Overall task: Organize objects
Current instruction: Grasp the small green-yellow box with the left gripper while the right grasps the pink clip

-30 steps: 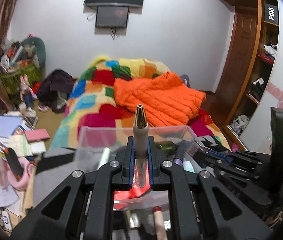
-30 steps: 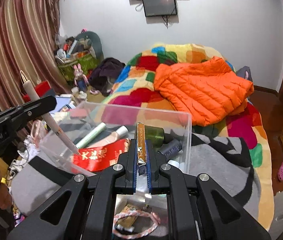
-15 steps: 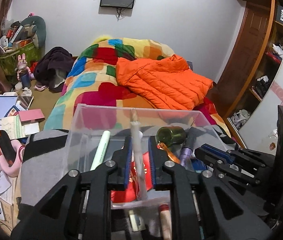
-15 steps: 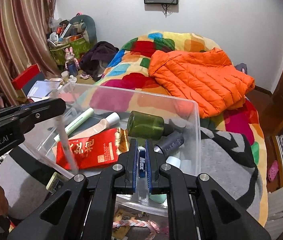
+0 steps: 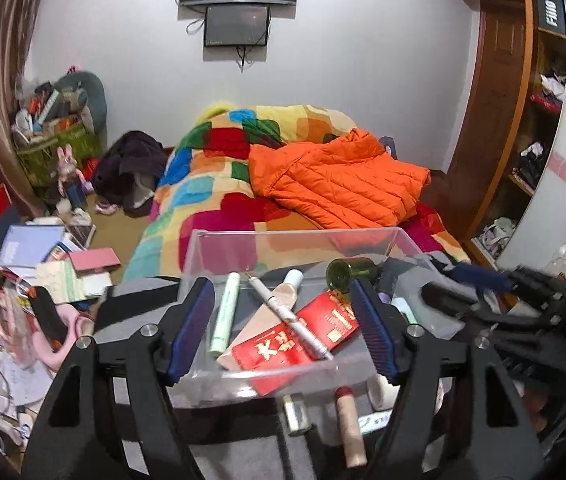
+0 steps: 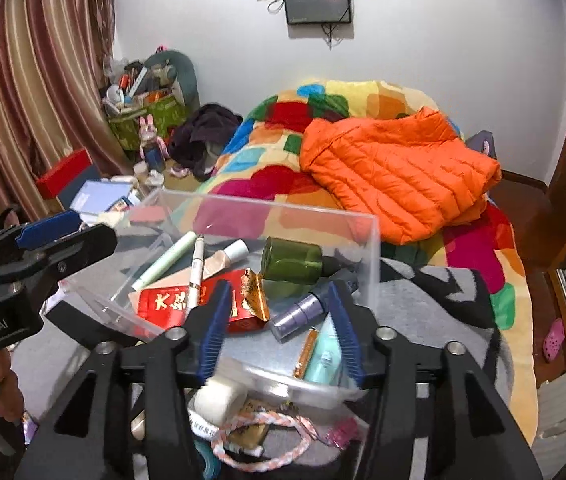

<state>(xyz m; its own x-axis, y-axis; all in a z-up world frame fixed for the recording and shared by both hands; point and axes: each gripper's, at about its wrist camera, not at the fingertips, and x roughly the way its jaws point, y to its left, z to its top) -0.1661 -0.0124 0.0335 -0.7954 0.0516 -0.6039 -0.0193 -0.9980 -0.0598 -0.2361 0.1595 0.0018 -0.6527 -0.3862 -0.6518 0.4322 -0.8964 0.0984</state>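
A clear plastic box (image 5: 295,236) (image 6: 375,248) sits on a grey blanket at the bed's foot. In it lie a white pen-like tube (image 5: 287,314) (image 6: 196,268), a pale green tube (image 5: 225,312), a red packet (image 5: 295,340) (image 6: 163,304), a green bottle (image 6: 291,260), a purple tube (image 6: 299,316) and a slim gold stick (image 6: 306,354). My left gripper (image 5: 283,330) is open and empty over the box's near edge. My right gripper (image 6: 279,330) is open and empty over the box's near right corner.
Loose items lie in front of the box: a beige tube (image 5: 349,424), a small bottle (image 5: 295,414), a white roll (image 6: 219,398) and a braided cord (image 6: 259,436). An orange jacket (image 6: 395,168) lies on the patchwork bed. Papers and clutter cover the floor at the left (image 5: 43,256).
Both grippers tilted down over the box and opened. The white pen-like tube dropped from the left gripper into the box; the gold stick left the right gripper and lies in the box.
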